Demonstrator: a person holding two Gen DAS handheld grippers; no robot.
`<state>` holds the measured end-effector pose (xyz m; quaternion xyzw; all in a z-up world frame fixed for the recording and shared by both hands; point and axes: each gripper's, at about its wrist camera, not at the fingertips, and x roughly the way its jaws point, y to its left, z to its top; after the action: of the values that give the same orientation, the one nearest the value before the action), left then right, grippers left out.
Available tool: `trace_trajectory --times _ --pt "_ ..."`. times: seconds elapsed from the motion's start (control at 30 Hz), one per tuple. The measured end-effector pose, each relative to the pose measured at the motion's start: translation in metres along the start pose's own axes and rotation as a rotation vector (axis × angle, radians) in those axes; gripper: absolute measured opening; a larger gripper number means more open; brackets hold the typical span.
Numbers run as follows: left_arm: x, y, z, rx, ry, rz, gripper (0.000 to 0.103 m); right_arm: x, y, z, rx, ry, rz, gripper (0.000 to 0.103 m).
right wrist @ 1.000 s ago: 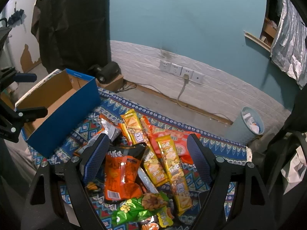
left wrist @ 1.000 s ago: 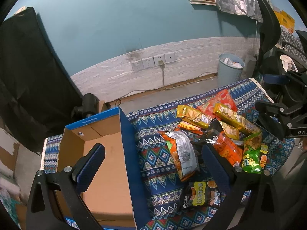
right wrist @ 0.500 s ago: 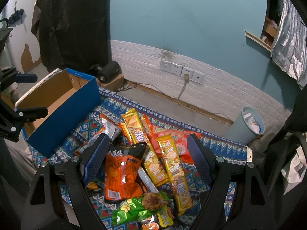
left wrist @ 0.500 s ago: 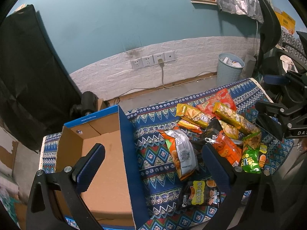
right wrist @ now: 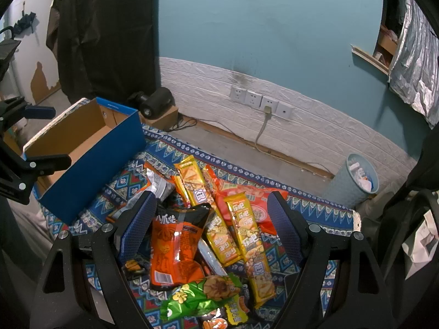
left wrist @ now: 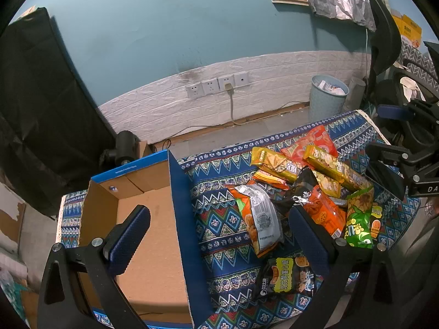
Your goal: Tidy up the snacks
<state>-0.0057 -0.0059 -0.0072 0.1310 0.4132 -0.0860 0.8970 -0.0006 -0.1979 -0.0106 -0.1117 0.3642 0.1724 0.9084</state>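
A pile of snack packets lies on a patterned blue cloth [left wrist: 219,222]: an orange and silver bag [left wrist: 259,219], an orange bag [right wrist: 175,244], yellow bars [right wrist: 247,235], a green bag [right wrist: 200,296], a black and yellow bag [left wrist: 285,274] and a red bag [left wrist: 312,142]. An open, empty blue cardboard box [left wrist: 148,219] stands left of the pile. My left gripper [left wrist: 219,235] is open, above the box's right wall. My right gripper [right wrist: 210,224] is open above the pile, holding nothing. It also shows at the right edge of the left wrist view [left wrist: 389,161].
A white brick wall panel with sockets [left wrist: 219,85] and a plugged cable runs behind. A blue waste bin [right wrist: 359,175] stands on the floor at the right. A black cloth [left wrist: 41,104] hangs at the left. A small black device [right wrist: 153,101] sits behind the box.
Both grippers have drifted very slightly; the box and snacks sit a touch lower in the left wrist view. Nothing was taken hold of.
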Motion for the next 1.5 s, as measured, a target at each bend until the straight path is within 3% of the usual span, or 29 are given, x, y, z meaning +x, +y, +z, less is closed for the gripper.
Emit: trace_trajectory --times 1.5 --pt "0.0046 0.0003 0.0013 0.004 0.016 0.009 0.102 -0.0006 0.0039 0.0005 -0.008 -0.001 0.000 0.082"
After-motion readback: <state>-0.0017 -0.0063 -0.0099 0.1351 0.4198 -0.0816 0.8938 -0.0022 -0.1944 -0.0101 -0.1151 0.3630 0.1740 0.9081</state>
